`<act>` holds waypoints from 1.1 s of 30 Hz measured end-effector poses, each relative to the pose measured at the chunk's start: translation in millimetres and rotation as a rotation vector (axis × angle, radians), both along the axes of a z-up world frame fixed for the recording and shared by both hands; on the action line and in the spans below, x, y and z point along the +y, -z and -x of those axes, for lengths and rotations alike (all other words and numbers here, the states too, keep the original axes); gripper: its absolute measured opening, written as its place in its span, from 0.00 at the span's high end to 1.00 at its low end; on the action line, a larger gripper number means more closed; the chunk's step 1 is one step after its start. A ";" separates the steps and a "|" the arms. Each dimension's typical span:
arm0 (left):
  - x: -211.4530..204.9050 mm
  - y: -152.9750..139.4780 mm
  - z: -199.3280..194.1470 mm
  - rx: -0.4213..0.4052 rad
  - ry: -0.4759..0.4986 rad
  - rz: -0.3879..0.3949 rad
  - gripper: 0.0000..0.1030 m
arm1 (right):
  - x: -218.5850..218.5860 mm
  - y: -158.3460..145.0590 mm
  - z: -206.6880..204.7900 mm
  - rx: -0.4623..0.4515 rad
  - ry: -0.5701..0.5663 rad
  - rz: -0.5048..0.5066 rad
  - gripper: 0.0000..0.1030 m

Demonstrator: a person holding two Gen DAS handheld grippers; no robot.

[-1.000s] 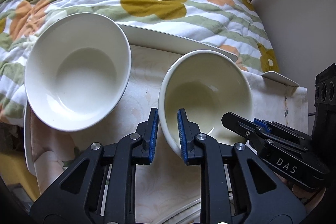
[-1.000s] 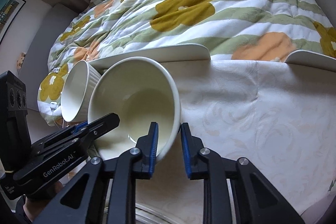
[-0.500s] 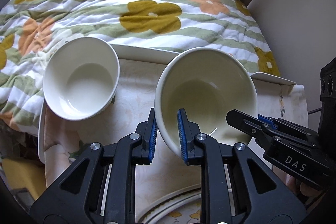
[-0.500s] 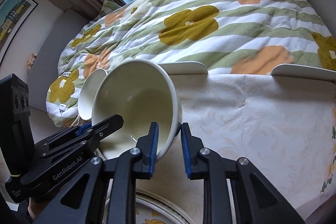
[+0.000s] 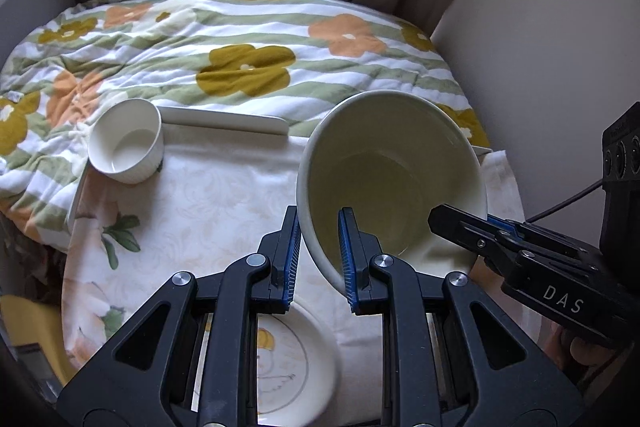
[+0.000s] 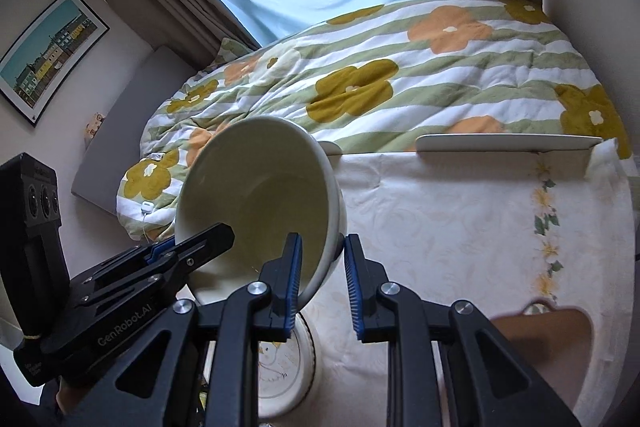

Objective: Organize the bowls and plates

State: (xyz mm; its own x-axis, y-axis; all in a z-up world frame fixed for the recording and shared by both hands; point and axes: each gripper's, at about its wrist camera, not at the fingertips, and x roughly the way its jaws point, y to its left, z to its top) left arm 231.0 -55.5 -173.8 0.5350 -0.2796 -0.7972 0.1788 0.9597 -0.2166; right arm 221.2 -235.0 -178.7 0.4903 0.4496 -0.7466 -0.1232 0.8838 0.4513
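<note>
Above the tablecloth [image 5: 208, 211], both grippers clamp one big bowl [image 5: 392, 179] by its rim, tilted: left gripper [image 5: 319, 259] on the near-left rim, right gripper [image 6: 320, 279] opposite. Small ribbed bowl [image 5: 126, 147] sits at cloth's far-left corner; duck plate [image 5: 296, 363] lies below the bowl, w/ a bed [image 5: 248, 67] beyond.

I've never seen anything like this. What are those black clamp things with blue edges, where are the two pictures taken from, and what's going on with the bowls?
There is no robot here: a person holds a black two-finger gripper in each hand, and each carries a wide-angle camera looking along its fingers. One picture is from the left gripper, the other from the right gripper. Both are shut on opposite sides of the rim of one large cream ceramic bowl, holding it tilted above the pale floral tablecloth. On the cloth sit a small white ribbed bowl and, near the front edge, a white plate with a drawn bird. Behind lies a flowered striped quilt.
</note>
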 end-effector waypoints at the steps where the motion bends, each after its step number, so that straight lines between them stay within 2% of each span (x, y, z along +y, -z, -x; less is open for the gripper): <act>1: -9.6 -3.9 9.3 -0.010 0.002 0.001 0.84 | -8.8 -3.9 8.8 -0.009 0.002 0.003 0.81; 6: -59.5 -17.0 49.6 -0.030 0.028 0.007 0.84 | -55.2 -15.0 47.7 -0.030 0.024 0.005 0.81; 12: -113.5 -12.5 82.1 0.009 0.099 0.026 0.84 | -105.5 -11.7 89.0 0.001 0.077 0.014 0.81; 22: -178.5 38.6 90.3 0.141 0.240 -0.029 0.84 | -154.4 33.6 118.2 0.125 0.177 0.017 0.81; 26: -186.9 62.5 85.3 0.199 0.268 -0.047 0.84 | -160.9 57.4 120.1 0.184 0.205 0.009 0.81; 33: -194.6 92.5 78.2 0.241 0.315 -0.106 0.84 | -158.9 84.0 120.9 0.242 0.231 0.003 0.81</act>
